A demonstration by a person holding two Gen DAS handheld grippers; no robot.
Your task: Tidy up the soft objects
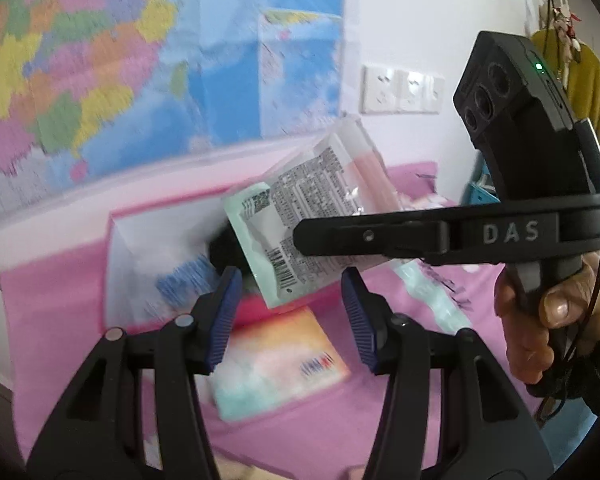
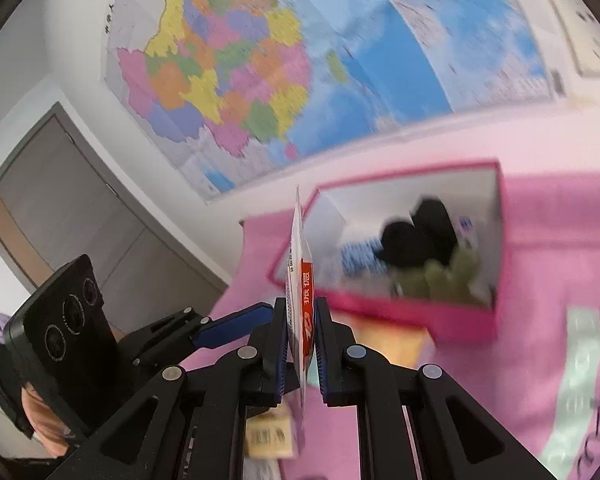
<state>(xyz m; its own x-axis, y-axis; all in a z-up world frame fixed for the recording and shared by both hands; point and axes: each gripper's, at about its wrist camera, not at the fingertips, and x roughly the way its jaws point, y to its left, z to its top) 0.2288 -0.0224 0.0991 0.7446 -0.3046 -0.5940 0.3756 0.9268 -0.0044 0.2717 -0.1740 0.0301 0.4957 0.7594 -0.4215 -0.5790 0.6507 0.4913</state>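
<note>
Pink bedspread [image 2: 540, 240] below; right gripper [image 2: 302, 320] clamped on flat packet [image 2: 300, 264], edge-up, pink box [image 2: 496, 320] ahead-right; left gripper [image 1: 288, 316] half-open, empty

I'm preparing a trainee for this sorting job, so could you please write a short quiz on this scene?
1. True or false: the left gripper holds the packet.
2. What is the right gripper shut on? A: the packet. B: a sock. C: nothing.
3. What colours are the two soft items in the box?

Key
1. False: its jaws stand open and empty.
2. A.
3. Black and green.
</note>
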